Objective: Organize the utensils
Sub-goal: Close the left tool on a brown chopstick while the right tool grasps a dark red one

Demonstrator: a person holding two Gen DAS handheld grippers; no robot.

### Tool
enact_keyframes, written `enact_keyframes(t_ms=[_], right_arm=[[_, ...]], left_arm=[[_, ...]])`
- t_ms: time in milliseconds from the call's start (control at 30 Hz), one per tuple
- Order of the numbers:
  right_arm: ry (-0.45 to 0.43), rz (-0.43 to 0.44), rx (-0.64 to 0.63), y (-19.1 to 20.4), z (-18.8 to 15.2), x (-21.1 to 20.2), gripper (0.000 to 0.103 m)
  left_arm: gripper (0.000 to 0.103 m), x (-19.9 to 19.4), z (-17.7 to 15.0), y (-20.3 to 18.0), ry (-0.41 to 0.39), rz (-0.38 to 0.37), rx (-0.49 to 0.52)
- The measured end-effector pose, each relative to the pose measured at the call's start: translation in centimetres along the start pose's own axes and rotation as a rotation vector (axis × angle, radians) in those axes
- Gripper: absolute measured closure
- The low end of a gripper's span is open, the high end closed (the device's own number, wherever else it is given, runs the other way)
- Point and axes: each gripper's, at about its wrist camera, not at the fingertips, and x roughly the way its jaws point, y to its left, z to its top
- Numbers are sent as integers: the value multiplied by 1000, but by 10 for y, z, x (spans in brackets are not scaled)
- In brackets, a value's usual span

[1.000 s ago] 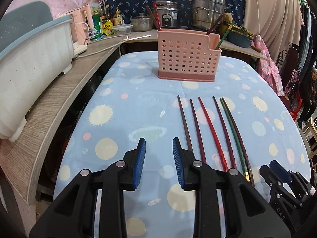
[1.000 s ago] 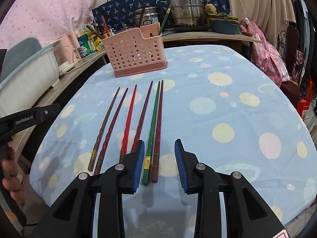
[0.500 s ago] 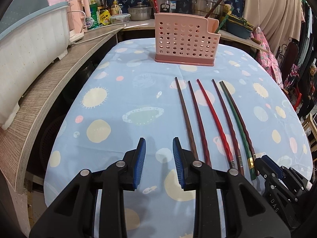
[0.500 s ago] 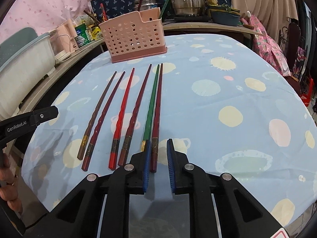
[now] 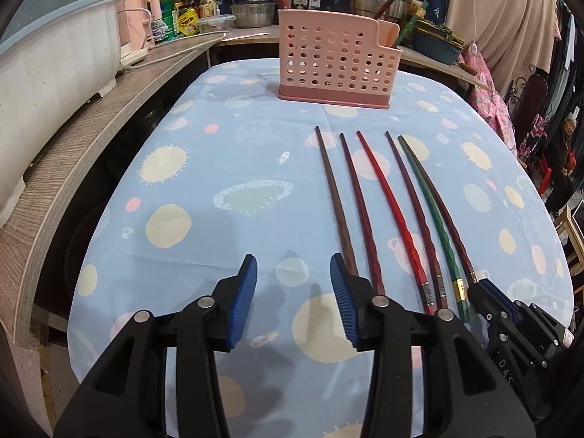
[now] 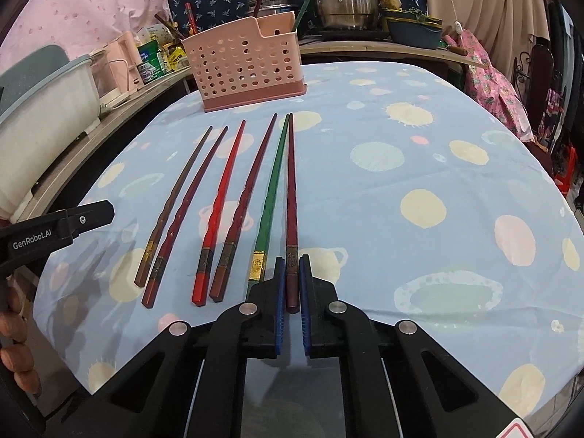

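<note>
Several chopsticks lie side by side on the blue spotted tablecloth. My right gripper is shut on the thick end of the rightmost dark red chopstick, which still lies on the cloth beside a green chopstick. A bright red chopstick lies further left. My left gripper is open and empty above the cloth, just left of the brown chopstick. The pink perforated utensil holder stands at the far side of the table with a few chopsticks in it.
A wooden counter runs along the left with a white tub on it. Pots, bottles and a blue bowl stand behind the holder. The right gripper's body shows in the left wrist view.
My right gripper has closed from open onto the rightmost dark red chopstick's end. Both grippers have drawn back a little toward the table's near edge. The left gripper stays open.
</note>
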Motion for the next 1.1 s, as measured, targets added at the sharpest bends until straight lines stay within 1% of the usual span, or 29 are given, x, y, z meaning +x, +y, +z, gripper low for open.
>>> enact_keyframes(t_ms=[100, 200, 533, 767, 833, 933, 1000, 1033, 1067, 1100], right_arm=[[-1, -4, -1, -1, -1, -1, 96], [-1, -3, 2, -3, -2, -3, 96], [-1, 6, 21, -9, -7, -8, 96], [-2, 10, 24, -10, -9, -9, 96], [-2, 10, 24, -10, -8, -8, 96], [-4, 10, 24, -10, -9, -9, 96], [-4, 10, 24, -10, -9, -10, 96], [-4, 10, 23, -9, -9, -10, 96], [-4, 10, 23, -10, -9, -10, 96], [-4, 10, 24, -10, -9, -10, 96]], left_arm=[[54, 1, -2, -6, 1, -9, 12], [52, 2, -5, -11, 6, -21, 23], [52, 16, -13, -18, 55, -60, 9], [53, 26, -20, -20, 86, -41, 15], [54, 26, -22, -20, 78, -30, 17], [60, 25, -23, -20, 71, -16, 22], [70, 25, -23, -19, 67, -7, 28], [73, 25, -23, -18, 67, -7, 27], [78, 25, -22, -18, 68, -10, 24], [87, 25, -22, -17, 70, -14, 21]])
